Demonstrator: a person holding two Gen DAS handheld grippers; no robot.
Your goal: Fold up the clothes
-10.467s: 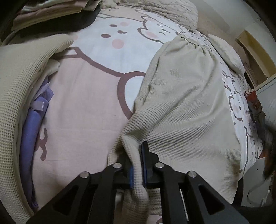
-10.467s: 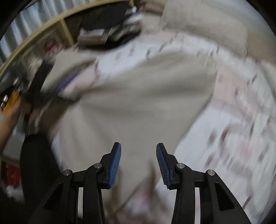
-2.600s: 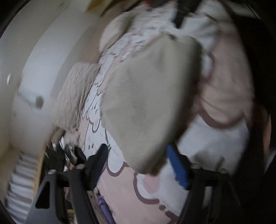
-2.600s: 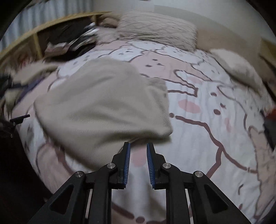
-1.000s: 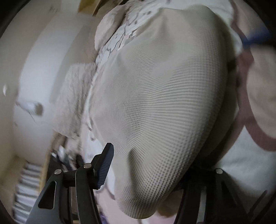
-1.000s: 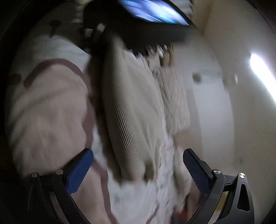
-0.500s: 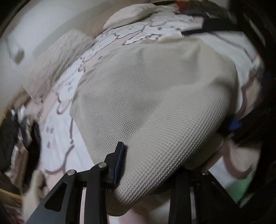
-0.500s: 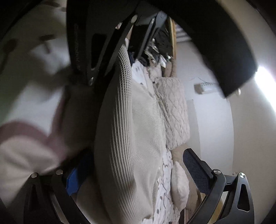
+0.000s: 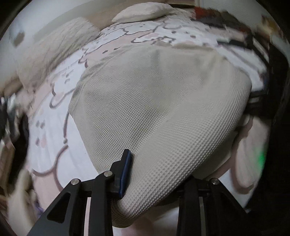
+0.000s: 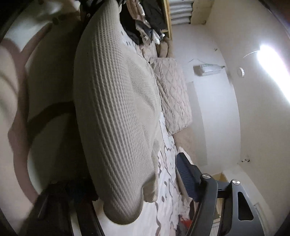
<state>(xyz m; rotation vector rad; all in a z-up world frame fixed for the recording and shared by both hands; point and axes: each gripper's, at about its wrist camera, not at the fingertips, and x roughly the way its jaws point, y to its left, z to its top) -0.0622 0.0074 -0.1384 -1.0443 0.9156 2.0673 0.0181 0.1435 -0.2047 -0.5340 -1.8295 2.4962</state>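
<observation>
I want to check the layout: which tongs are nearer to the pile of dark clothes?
Left. The left tongs straddle the folded garment's end beside the dark clothes; the right tongs straddle its opposite end.

Beige garment (image 9: 163, 101): waffle-knit cloth, bumpy, matt. Bedsheet (image 9: 54, 127): smooth printed cotton-like fabric. Pillow (image 10: 174, 94): quilted, soft-looking. Left tool (image 9: 155, 179): matt black plastic w/ blue ribbed pad, shiny metal screws.
</observation>
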